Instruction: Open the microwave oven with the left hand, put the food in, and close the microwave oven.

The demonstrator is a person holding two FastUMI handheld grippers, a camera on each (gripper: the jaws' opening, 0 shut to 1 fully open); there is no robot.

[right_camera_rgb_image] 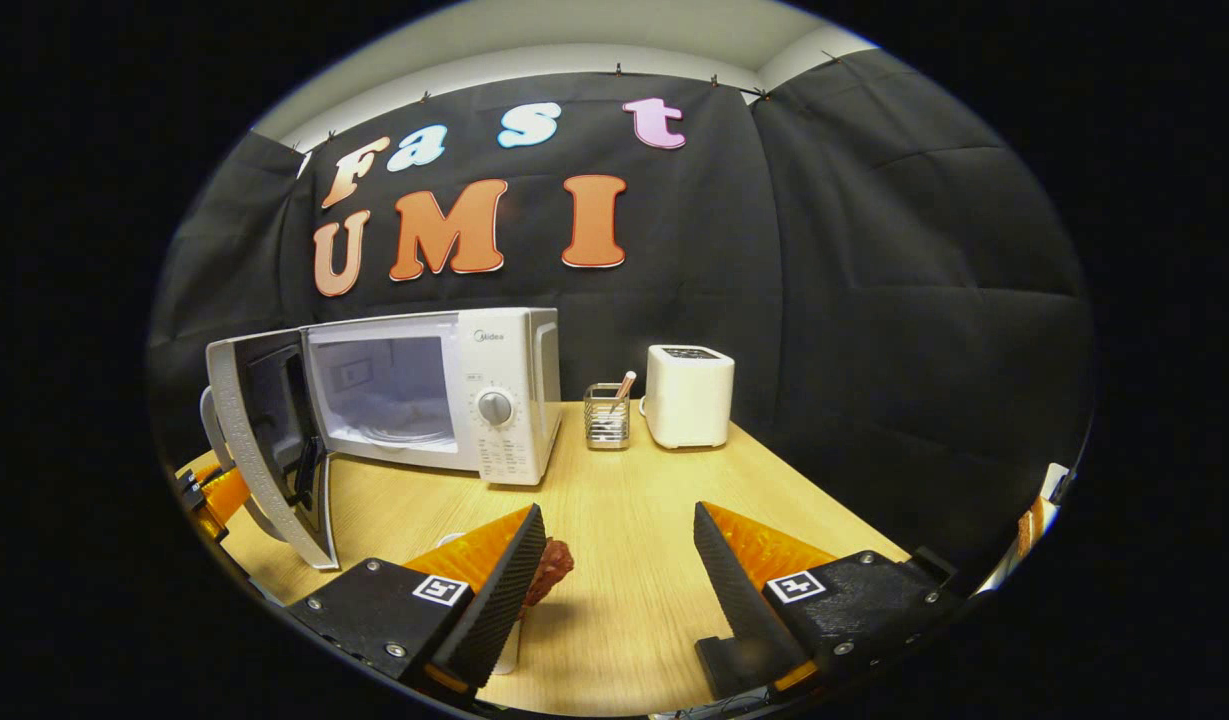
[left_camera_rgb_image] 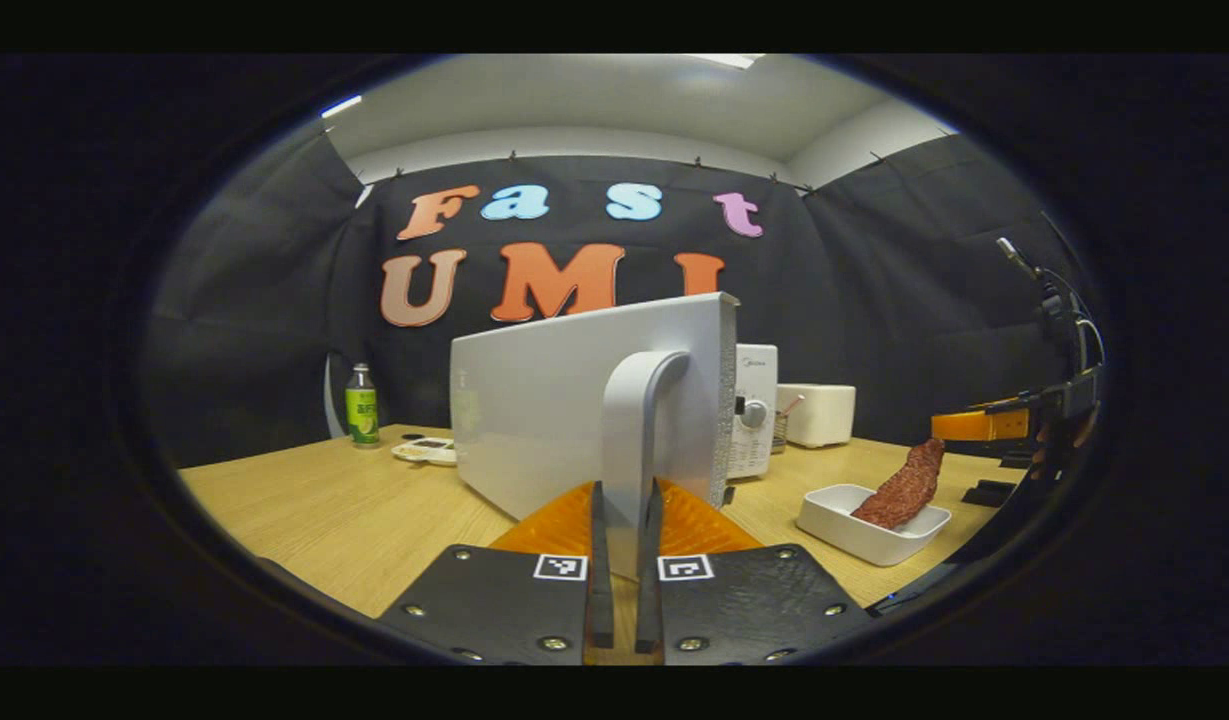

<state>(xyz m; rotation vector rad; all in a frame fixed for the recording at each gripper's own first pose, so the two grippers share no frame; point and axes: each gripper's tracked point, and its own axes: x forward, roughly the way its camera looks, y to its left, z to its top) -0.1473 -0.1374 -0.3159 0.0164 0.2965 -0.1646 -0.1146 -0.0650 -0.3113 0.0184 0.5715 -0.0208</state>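
Toaster (right_camera_rgb_image: 688,396) right of microwave (right_camera_rgb_image: 444,395), utensil holder (right_camera_rgb_image: 606,415) between them.

In the left gripper view, the open door (left_camera_rgb_image: 534,410) hides most of the microwave (left_camera_rgb_image: 756,410) behind it. The plate (left_camera_rgb_image: 426,450) beside the door is partly covered, its contents too small to tell. In the right gripper view, the meat (right_camera_rgb_image: 550,568) is mostly hidden behind a finger (right_camera_rgb_image: 509,590) of the right gripper (right_camera_rgb_image: 619,590). Markings under the dial (right_camera_rgb_image: 494,408) are too small to read.
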